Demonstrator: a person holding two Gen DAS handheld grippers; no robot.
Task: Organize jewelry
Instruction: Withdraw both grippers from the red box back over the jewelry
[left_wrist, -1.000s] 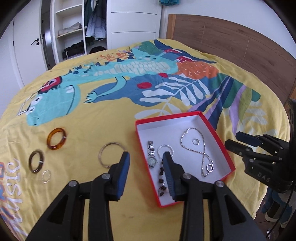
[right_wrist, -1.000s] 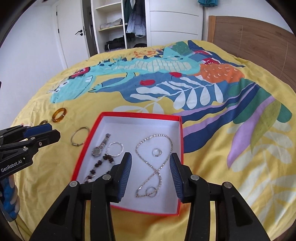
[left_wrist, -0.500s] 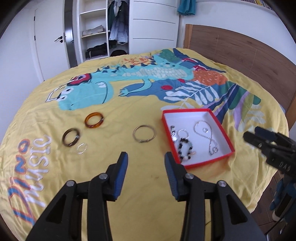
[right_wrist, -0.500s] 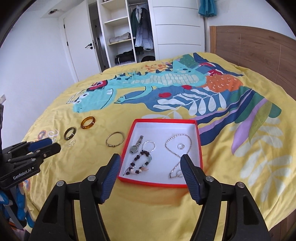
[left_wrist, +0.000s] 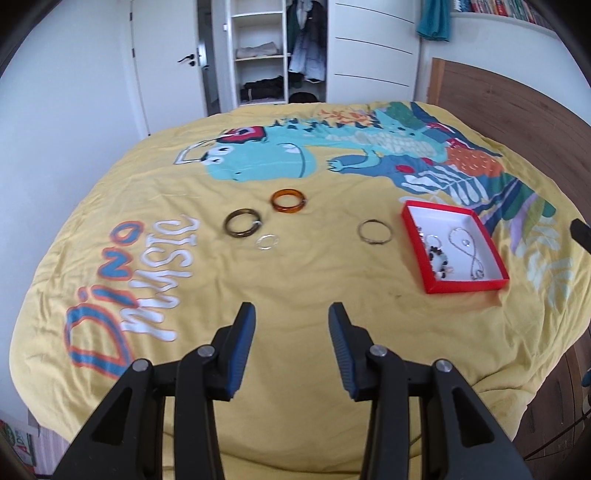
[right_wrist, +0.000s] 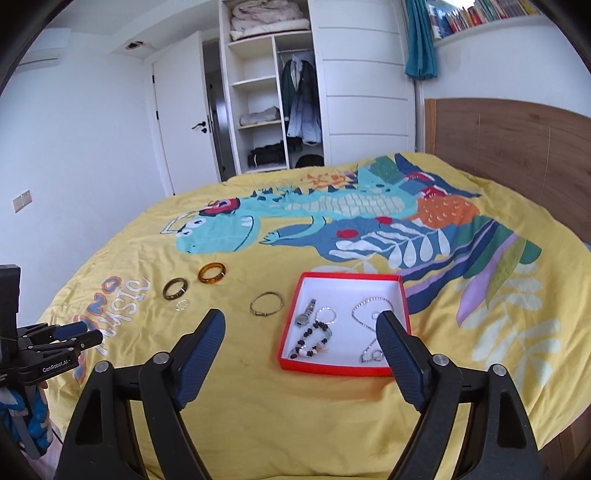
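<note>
Since both grippers hang spread and empty above the bed edge, left gripper (left_wrist: 291, 317) faces the loose bangles, e.g. metal bangle (left_wrist: 374, 231), prob next for red box (right_wrist: 402, 301) w/ chain necklace (right_wrist: 371, 325).

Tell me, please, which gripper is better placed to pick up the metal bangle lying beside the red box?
Probably the left gripper: it is open, empty, and on the same side of the red box as the metal bangle. The right gripper faces the box instead.
</note>
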